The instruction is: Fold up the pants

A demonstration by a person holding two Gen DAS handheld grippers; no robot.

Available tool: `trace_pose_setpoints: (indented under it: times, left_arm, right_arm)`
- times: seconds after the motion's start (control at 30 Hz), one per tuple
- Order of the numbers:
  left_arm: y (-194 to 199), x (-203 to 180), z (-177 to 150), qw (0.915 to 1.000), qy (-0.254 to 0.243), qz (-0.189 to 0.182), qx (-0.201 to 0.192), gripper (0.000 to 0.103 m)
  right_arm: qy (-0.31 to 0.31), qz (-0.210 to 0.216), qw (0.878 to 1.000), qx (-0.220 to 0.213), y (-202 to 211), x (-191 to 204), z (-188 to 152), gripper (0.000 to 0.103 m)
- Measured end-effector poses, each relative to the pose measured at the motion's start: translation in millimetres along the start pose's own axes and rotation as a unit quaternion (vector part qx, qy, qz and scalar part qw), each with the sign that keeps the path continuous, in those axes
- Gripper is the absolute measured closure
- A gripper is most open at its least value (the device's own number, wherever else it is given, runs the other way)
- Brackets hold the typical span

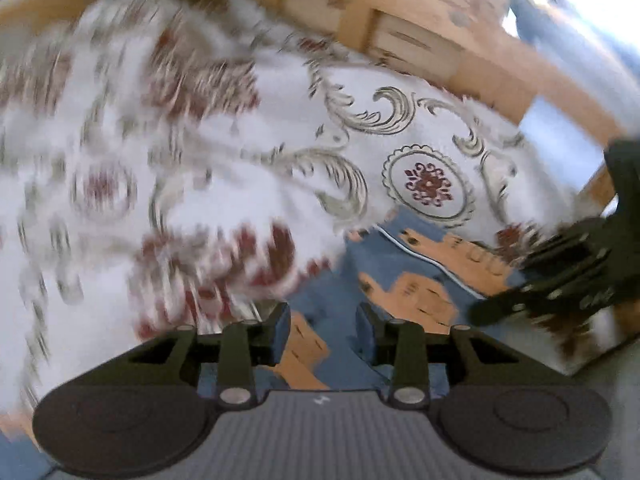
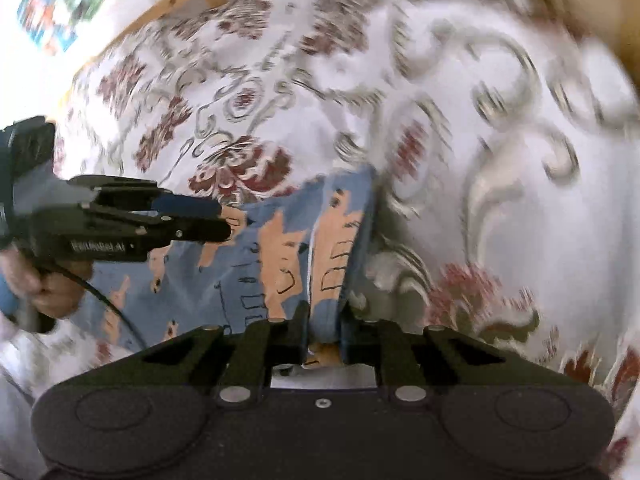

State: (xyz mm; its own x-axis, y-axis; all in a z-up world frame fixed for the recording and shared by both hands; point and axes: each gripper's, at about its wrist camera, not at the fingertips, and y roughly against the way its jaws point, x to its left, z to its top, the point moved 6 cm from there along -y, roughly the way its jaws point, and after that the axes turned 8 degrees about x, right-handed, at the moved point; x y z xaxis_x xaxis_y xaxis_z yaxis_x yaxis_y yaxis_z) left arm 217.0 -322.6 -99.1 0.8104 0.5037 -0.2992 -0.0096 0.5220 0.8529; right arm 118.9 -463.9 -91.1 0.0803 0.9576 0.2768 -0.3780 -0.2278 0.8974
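We see the pants (image 2: 280, 256) on a flowered cloth (image 2: 520, 200) | right tool (image 2: 323, 332) pinches their near edge, fingers narrow on fabric | left tool (image 1: 323, 334) over the pants, fingers apart, in the right view gripping a corner | pants run away from the right tool, blurred

Bright daylight, heavy motion blur, fisheye-warped edges.

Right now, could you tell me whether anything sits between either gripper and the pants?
Nothing visible does. The right gripper is already shut on a fold of the blue patterned pants. The left gripper hangs directly above the pants, its jaws apart. Only the patterned bedspread surrounds them.
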Motion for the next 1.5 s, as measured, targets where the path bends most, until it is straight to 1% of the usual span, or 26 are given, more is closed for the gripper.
trace_pose_setpoints:
  times: [0.1, 0.17, 0.23, 0.27, 0.3, 0.4, 0.43, 0.5, 0.6, 0.7, 0.77, 0.8, 0.83, 0.87, 0.93, 1.0, 1.07, 1.1, 1.13, 1.23, 1.3, 1.37, 1.4, 1.43, 1.47, 1.5]
  left_arm:
    - [13.0, 9.0, -11.1, 0.9979, 0.049, -0.043, -0.005, 0.059]
    - [23.0, 14.4, -17.3, 0.9962, 0.065, -0.057, -0.011, 0.048]
    - [35.3, 21.5, -24.3, 0.993, 0.085, -0.079, -0.019, 0.042]
    - [40.2, 24.2, -25.7, 0.991, 0.095, -0.091, -0.023, 0.039]
    - [43.5, 29.3, -28.9, 0.9883, 0.108, -0.105, -0.026, 0.037]
    - [60.7, 46.4, -42.6, 0.9803, 0.139, -0.135, -0.04, 0.034]
    - [65.9, 53.3, -49.0, 0.9784, 0.148, -0.137, -0.047, 0.032]
    - [72.3, 65.8, -61.7, 0.976, 0.162, -0.133, -0.059, 0.029]
    - [67.6, 87.1, -83.4, 0.9683, 0.196, -0.14, -0.068, 0.026]
    - [51.3, 106.2, -103.1, 0.9573, 0.237, -0.15, -0.07, 0.026]
    - [42.2, 114.3, -110.8, 0.9519, 0.253, -0.159, -0.069, 0.026]
    - [41.4, 115.8, -110.4, 0.951, 0.253, -0.163, -0.071, 0.026]
    - [42.2, 115.9, -107.6, 0.9516, 0.25, -0.163, -0.072, 0.026]
    - [42.5, 114.9, -105.9, 0.9531, 0.244, -0.163, -0.073, 0.023]
    - [44.2, 111.7, -101.3, 0.9577, 0.229, -0.157, -0.077, 0.022]
    - [42.2, 110.3, -102.0, 0.9594, 0.222, -0.156, -0.077, 0.021]
    - [40.7, 110.5, -102.4, 0.9588, 0.224, -0.157, -0.077, 0.021]
    - [40.1, 110.8, -102.0, 0.9585, 0.225, -0.157, -0.076, 0.021]
    - [40.2, 111.0, -101.5, 0.9585, 0.226, -0.156, -0.076, 0.021]
    - [39.5, 108.8, -97.0, 0.9614, 0.223, -0.144, -0.071, 0.021]
    - [38.3, 107.0, -94.4, 0.9627, 0.226, -0.133, -0.067, 0.023]
    - [36.0, 105.3, -91.2, 0.9644, 0.228, -0.12, -0.06, 0.029]
    - [35.0, 104.3, -89.5, 0.965, 0.229, -0.114, -0.057, 0.032]
    - [34.3, 103.0, -87.7, 0.9657, 0.228, -0.111, -0.054, 0.041]
    - [33.2, 101.9, -86.7, 0.9663, 0.228, -0.109, -0.05, 0.057]
    - [30.9, 101.0, -86.0, 0.9666, 0.23, -0.105, -0.041, 0.064]
  right_arm:
    - [0.082, -0.066, 0.994, -0.021, 6.8, 38.3, 2.5, 0.089]
    - [0.14, -0.107, 0.984, -0.033, 5.2, 66.7, 2.0, 0.089]
    - [0.208, -0.154, 0.965, -0.046, -1.7, 102.3, -0.1, 0.089]
    - [0.239, -0.175, 0.954, -0.05, -8.3, 119.7, 0.2, 0.089]
    - [0.274, -0.2, 0.939, -0.056, -15.4, 138.0, -2.0, 0.089]
    - [0.343, -0.243, 0.905, -0.064, -36.8, 180.4, -11.3, 0.089]
    - [0.355, -0.25, 0.898, -0.066, -44.0, 191.4, -15.4, 0.089]
    - [0.369, -0.26, 0.889, -0.068, -60.0, 208.9, -23.5, 0.089]
    - [0.362, -0.263, 0.892, -0.066, -87.6, 220.9, -34.0, 0.088]
    - [0.351, -0.273, 0.894, -0.06, -111.8, 221.1, -40.6, 0.087]
    - [0.359, -0.278, 0.888, -0.067, -113.7, 221.6, -43.0, 0.081]
    - [0.354, -0.276, 0.891, -0.07, -110.6, 219.6, -43.4, 0.078]
    - [0.342, -0.273, 0.897, -0.072, -110.5, 219.6, -43.6, 0.067]
    - [0.321, -0.264, 0.906, -0.075, -107.3, 216.8, -43.7, 0.058]
    - [0.281, -0.245, 0.925, -0.08, -99.7, 210.8, -45.8, 0.055]
    - [0.246, -0.224, 0.939, -0.088, -91.9, 207.8, -49.1, 0.048]
    - [0.221, -0.202, 0.95, -0.092, -87.8, 206.8, -51.9, 0.038]
    - [0.219, -0.192, 0.952, -0.092, -89.3, 207.8, -52.4, 0.038]
    - [0.222, -0.191, 0.952, -0.093, -90.6, 209.7, -53.1, 0.038]
    - [0.229, -0.202, 0.947, -0.103, -95.9, 212.3, -47.7, 0.042]
    - [0.229, -0.205, 0.947, -0.096, -100.6, 210.7, -47.5, 0.045]
    - [0.227, -0.204, 0.948, -0.093, -102.2, 212.4, -53.0, 0.053]
    - [0.23, -0.206, 0.947, -0.094, -102.5, 213.2, -53.8, 0.055]
    - [0.234, -0.211, 0.944, -0.095, -102.6, 214.1, -54.8, 0.061]
    - [0.24, -0.217, 0.941, -0.097, -102.6, 215.1, -55.5, 0.069]
    - [0.243, -0.222, 0.939, -0.098, -102.3, 215.0, -56.0, 0.071]
